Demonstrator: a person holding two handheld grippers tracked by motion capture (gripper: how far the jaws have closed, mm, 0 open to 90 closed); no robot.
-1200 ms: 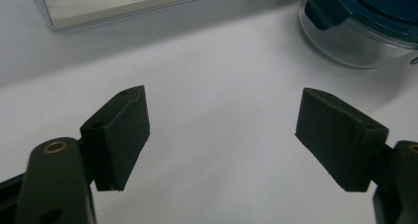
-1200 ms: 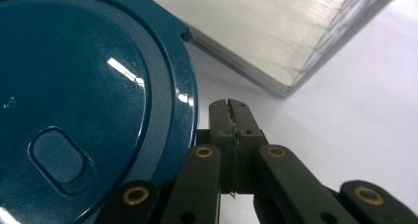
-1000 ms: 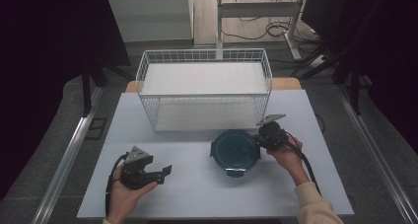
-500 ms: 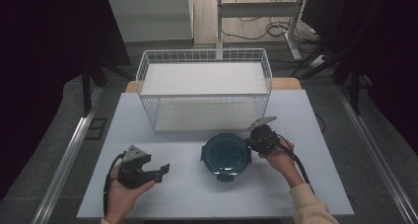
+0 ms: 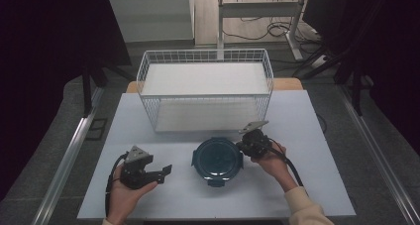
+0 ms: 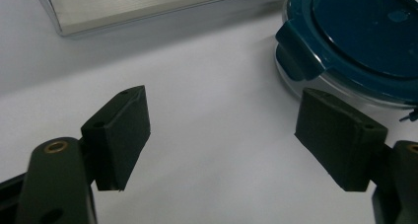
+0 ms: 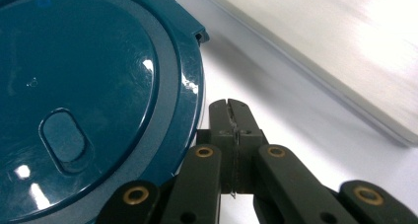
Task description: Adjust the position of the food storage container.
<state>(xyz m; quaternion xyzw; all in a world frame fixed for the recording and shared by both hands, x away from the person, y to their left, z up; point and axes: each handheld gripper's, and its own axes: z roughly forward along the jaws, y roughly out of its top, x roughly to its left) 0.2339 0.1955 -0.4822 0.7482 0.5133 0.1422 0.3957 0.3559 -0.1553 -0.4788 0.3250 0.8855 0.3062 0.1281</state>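
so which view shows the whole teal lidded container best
The high view: the whole round container sits on the table with its clips visible. The right gripper view gives a cropped close-up of its lid beside the shut jaws; the left gripper view catches one edge and a clip.

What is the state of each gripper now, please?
Left gripper: open, nothing between its jaws.
Right gripper: closed, nothing held, beside the round dark teal plastic container lid.

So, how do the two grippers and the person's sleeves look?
Both the left gripper and the right gripper are black, each with a grey three-cornered plate on top and a black cable trailing back. The jaws are flat black blocks on arms with brass-coloured pivots. A light beige sleeve covers the right forearm.
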